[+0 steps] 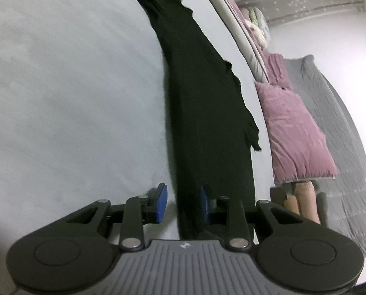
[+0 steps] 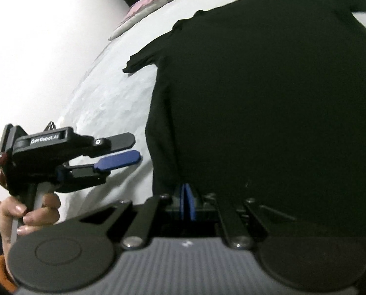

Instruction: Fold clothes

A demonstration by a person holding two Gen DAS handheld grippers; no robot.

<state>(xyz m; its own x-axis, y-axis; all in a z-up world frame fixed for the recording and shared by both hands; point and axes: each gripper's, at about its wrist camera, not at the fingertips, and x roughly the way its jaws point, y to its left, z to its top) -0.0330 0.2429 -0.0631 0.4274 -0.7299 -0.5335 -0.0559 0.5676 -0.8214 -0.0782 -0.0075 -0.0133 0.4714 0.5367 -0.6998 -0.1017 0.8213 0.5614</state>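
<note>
Blue pads sit closest to the lens in both wrist views, and they tell different stories. On the right gripper [image 2: 188, 202] the two pads are pressed almost together at the near hem of the black T-shirt [image 2: 269, 103], with dark cloth draped right over them; I judge the jaws clamped on that hem, though the fabric hides the exact pinch. On the left gripper [image 1: 183, 204] the pads stand wide apart, with the near left corner of the shirt [image 1: 202, 113] running between them: one pad is over bare sheet, the other is against or under the cloth, and nothing is gripped. From the right wrist view the same left gripper [image 2: 124, 153] shows side-on, held by a hand [image 2: 33, 211], its fingers parted and just left of the shirt's side edge. This T-shirt lies spread flat on the pale bed [image 1: 67, 98], hem near, collar and both short sleeves far, one sleeve sticking out to the left; that would fit a garment laid out for folding as well as one opened flat between folds. Thin knit like this should be light, limp and not slippery: it will sag and bunch wherever it is not supported, so holds are best taken at edges and corners, hem or shoulder seams, pinching both layers together. A purple pillow [image 1: 298, 132] and a grey blanket [image 1: 342, 147] lie along the far right edge of the bed, apart from the shirt.
</note>
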